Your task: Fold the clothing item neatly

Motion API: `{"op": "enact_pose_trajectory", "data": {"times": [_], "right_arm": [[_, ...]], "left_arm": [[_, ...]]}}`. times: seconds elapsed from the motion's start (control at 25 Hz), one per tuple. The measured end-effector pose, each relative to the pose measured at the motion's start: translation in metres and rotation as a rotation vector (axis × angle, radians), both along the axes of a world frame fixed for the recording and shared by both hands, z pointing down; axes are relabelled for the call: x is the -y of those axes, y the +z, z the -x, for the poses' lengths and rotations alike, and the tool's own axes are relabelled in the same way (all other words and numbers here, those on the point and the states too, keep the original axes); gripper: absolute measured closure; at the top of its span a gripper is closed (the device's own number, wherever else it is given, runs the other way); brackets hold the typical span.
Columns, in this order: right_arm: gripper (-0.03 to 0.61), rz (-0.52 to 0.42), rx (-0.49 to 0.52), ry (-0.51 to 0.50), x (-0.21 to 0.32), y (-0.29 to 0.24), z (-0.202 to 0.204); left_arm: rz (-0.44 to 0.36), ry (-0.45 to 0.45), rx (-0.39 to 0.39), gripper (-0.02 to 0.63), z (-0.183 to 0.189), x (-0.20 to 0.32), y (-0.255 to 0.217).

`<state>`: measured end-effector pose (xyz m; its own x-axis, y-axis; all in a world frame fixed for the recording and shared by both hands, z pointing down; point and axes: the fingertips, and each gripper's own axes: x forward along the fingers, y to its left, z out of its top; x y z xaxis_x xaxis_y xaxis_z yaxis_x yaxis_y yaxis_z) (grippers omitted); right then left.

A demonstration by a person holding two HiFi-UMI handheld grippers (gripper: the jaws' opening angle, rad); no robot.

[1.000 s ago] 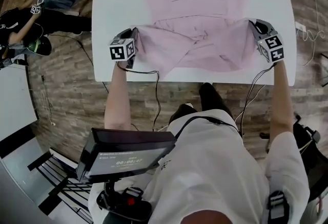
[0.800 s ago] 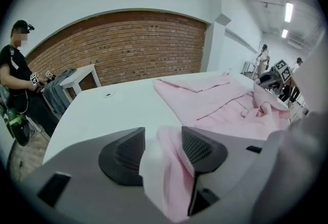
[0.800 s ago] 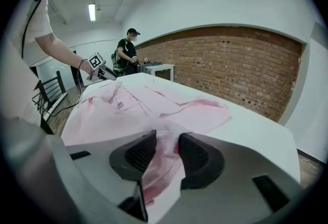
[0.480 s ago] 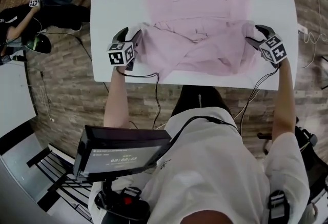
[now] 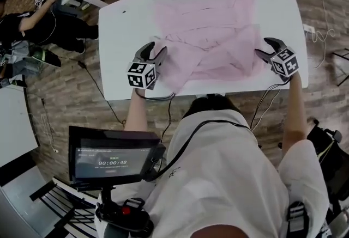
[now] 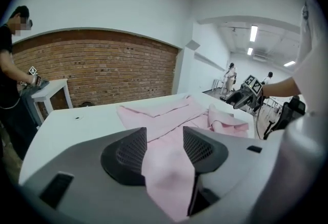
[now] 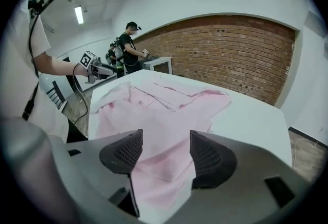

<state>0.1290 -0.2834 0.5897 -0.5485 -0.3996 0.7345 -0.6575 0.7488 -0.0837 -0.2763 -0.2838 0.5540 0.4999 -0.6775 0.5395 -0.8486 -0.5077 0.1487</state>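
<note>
Pink garment point(image 5: 207, 24), clamped 1 second ago, now lies loose between the just-opened left tongs point(image 5: 154, 53) and right tongs point(image 5: 264, 48).

**White table, one pink garment**

A white table point(image 5: 122, 46) with rounded corners stands on a wood-plank floor point(image 5: 76, 95). A pink garment point(image 5: 207, 24) lies on it and covers most of the middle. Its far part lies flat and smooth. Its near part is gathered into creased, overlapping folds that reach close to the near edge. The tabletop is bare on both sides, with the wider strip at the left. A small dark speck point(image 5: 124, 12) sits near the far-left corner.
</note>
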Motion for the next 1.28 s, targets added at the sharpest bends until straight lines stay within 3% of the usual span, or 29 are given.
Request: {"op": "enact_pose_trajectory", "data": {"times": [0.12,0.2,0.24,0.4,0.88,1.28], "right_arm": [[0.319,-0.033,0.098,0.045,-0.029,-0.02,0.027],[0.463,-0.069,0.157,0.094,-0.044,-0.033,0.042],[0.487,-0.082,0.171,0.116,-0.051,-0.036,0.047],[0.572,-0.109,0.166,0.178,-0.076,-0.029,0.05],[0.572,-0.221,0.099,0.262,-0.103,-0.033,0.063],[0.572,-0.256,0.047,0.196,-0.102,-0.041,0.069]], "left_arm": [[-0.049,0.031,0.011,0.509,-0.011,-0.009,-0.016],[-0.08,0.055,0.02,0.576,-0.02,-0.015,-0.026],[-0.09,0.067,0.022,0.609,-0.025,-0.02,-0.03],[-0.097,0.116,-0.016,0.611,-0.05,-0.044,-0.033],[-0.086,0.245,-0.088,0.611,-0.108,-0.072,-0.024],[-0.116,0.278,-0.075,0.611,-0.151,-0.067,-0.045]]}}
